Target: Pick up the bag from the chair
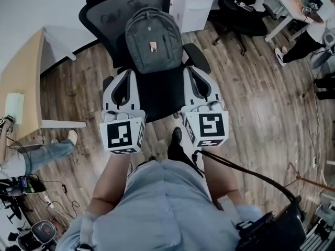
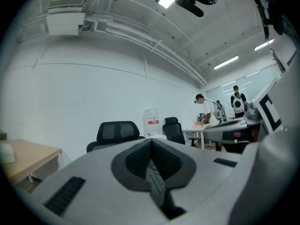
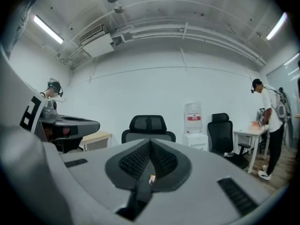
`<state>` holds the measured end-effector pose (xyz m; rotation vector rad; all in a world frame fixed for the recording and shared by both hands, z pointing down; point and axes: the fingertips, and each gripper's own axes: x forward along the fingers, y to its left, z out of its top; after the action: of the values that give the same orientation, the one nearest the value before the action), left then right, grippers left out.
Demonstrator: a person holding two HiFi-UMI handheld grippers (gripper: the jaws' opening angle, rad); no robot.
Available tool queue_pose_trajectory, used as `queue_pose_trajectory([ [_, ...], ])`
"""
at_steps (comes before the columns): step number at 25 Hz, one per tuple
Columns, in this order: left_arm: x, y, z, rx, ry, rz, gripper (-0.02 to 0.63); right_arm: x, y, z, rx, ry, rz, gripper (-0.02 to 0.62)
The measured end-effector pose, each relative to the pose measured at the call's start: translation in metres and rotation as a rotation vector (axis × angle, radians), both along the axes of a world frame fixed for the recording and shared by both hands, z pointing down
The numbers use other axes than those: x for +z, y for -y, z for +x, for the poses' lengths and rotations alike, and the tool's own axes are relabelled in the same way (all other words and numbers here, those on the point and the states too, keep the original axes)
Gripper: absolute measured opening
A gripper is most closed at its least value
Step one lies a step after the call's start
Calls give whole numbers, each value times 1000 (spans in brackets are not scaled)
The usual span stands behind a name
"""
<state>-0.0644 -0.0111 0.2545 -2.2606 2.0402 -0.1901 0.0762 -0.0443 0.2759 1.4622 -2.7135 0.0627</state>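
Note:
A grey backpack (image 1: 153, 41) stands upright on the seat of a black mesh office chair (image 1: 104, 14), leaning on its backrest. My left gripper (image 1: 127, 76) hovers over the seat's left side, just below the bag's lower left corner. My right gripper (image 1: 190, 72) is level with it by the chair's right armrest. Both are shut with nothing held. In the left gripper view the closed pads (image 2: 140, 161) fill the bottom, and only the chair's headrest (image 2: 117, 132) shows above them. The right gripper view has the same headrest (image 3: 148, 123) above its pads (image 3: 161, 163).
A wooden desk (image 1: 21, 82) stands left of the chair. A second black chair (image 1: 238, 14) and a white table (image 1: 280, 7) are at the back right. A water dispenser (image 3: 193, 118) stands by the wall. A person's legs (image 1: 44, 153) are at the left, another person (image 3: 269, 125) at the right.

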Motion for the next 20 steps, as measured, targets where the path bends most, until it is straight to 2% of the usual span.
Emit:
queue_pose_trajectory([
  [6,-20,28,5,-78,46,42,0,-13,44,4,-73,8,27,1],
  [10,-30,36,-2,-124,49,62,0,-29,59,-1,-106,14,64,2],
  [20,-29,73,-15,-156,57,79,0,-32,99,-10,-125,13,90,2],
])
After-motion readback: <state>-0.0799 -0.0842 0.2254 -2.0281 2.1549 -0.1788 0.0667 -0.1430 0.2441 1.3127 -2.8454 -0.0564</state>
